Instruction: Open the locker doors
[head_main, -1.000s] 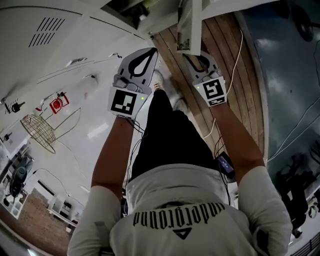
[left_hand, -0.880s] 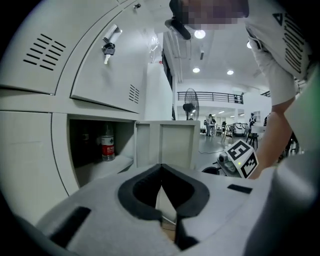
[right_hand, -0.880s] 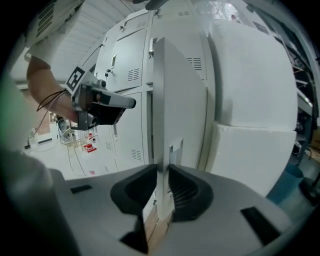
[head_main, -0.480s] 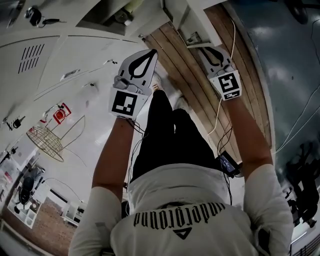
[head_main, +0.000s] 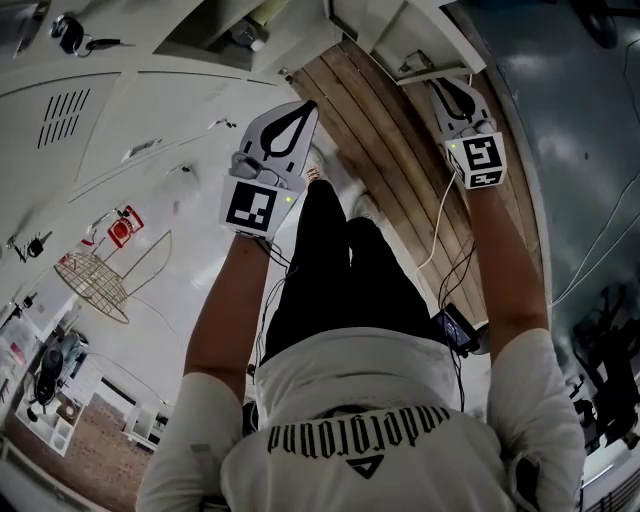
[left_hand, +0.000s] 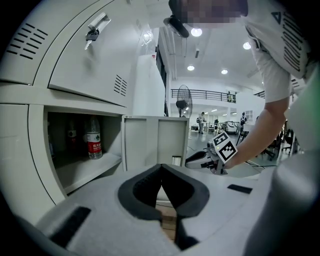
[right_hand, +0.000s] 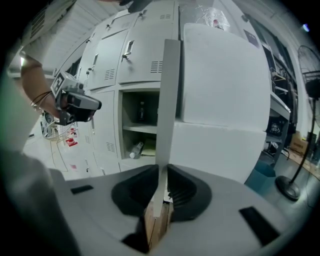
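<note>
right gripper (right_hand: 163, 170) has its jaws narrow and pinched on the free edge of the open locker door (right_hand: 169, 100). They've just been closing down, and that thin edge is what sits between them, with a pad touching it on each side. The edge rises straight up out of the jaws, so the door's long axis is vertical and the grip goes across it. Going outward, the door runs away from the jaws toward the locker bank, and the open compartment (right_hand: 140, 127) lies to the left of it in the right gripper view. So I'd guess any more swing has to carry that edge rightward, away from the opening. The left gripper (left_hand: 161, 172) has its jaws together on nothing, pointing at the same door from well apart, with a water bottle (left_hand: 93, 139) standing in the compartment off to its left. The closed doors (left_hand: 80, 65), one with a key hanging at its latch (left_hand: 92, 31), sit up and left of the left jaws, so that hand looks nearer for the next one
</note>
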